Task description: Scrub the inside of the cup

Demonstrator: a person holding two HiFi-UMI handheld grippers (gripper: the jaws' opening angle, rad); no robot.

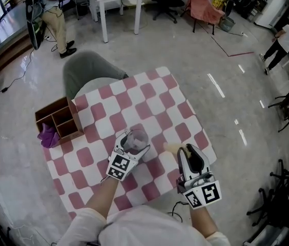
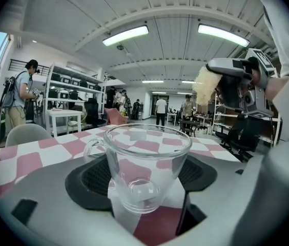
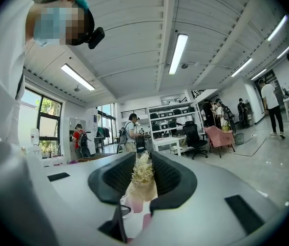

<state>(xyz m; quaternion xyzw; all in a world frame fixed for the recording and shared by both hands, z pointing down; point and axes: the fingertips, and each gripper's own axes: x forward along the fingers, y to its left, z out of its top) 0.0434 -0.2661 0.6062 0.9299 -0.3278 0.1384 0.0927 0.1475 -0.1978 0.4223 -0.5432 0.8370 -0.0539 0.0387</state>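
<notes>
A clear glass cup (image 1: 138,137) with a handle stands upright over the checked cloth, and my left gripper (image 1: 133,143) is shut on it. In the left gripper view the cup (image 2: 147,147) sits between the jaws of that gripper (image 2: 145,181), and its inside looks empty. My right gripper (image 1: 185,150) is shut on a pale fibrous scrubber (image 1: 171,148), held to the right of the cup and apart from it. In the right gripper view the scrubber (image 3: 144,174) sticks up between the pads of the right gripper (image 3: 143,184). That gripper with the scrubber (image 2: 204,84) also shows at the upper right of the left gripper view.
The table (image 1: 155,94) carries a pink and white checked cloth. A wooden box with compartments (image 1: 58,118) stands at its left edge, with a purple cloth (image 1: 47,136) beside it. A grey chair (image 1: 89,72) is behind the table. People and white tables are further off.
</notes>
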